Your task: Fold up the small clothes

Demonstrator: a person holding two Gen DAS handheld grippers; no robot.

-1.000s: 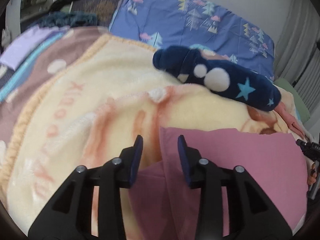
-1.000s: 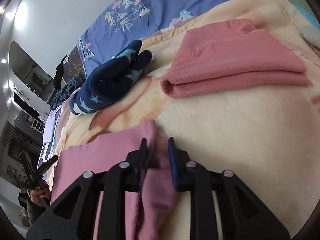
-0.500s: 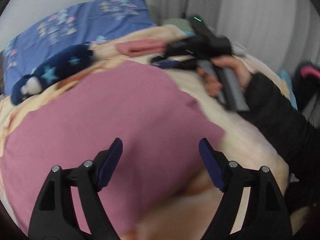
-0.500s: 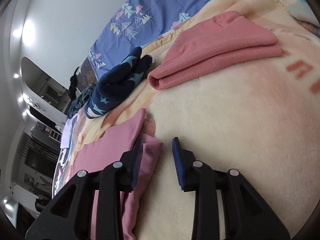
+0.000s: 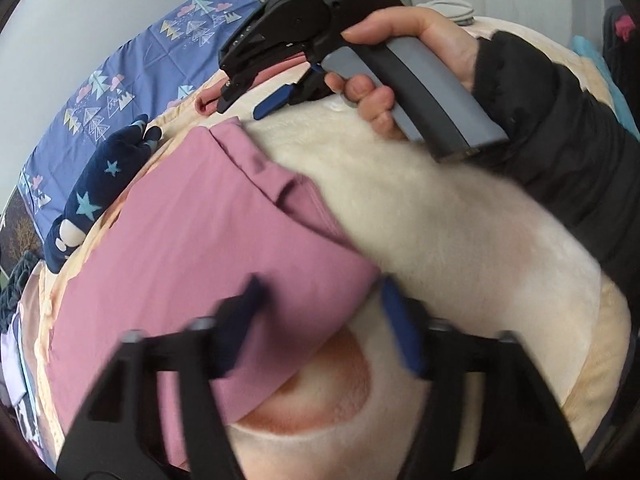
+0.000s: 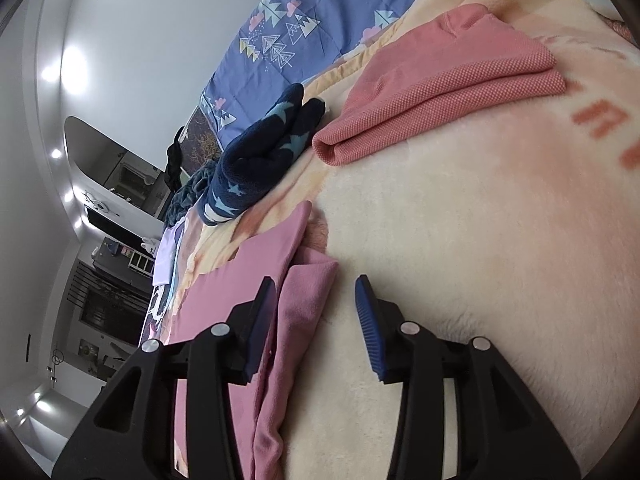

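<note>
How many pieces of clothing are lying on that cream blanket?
3: a mauve garment nearest the grippers, a folded coral knit top farther back, and a navy star-print fleece piece beside it. More may lie outside the views.

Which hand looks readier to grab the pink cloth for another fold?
Probably the left. The left tool straddles a corner of the pink cloth, its jaws just closing. The right tool stands open beside the cloth's folded edge, having just let go.

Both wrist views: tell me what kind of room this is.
Most likely a bedroom. Clothes lie on a cream fleece blanket spread over a bed, a blue patterned quilt lies behind it, and a folded coral top sits there.
</note>
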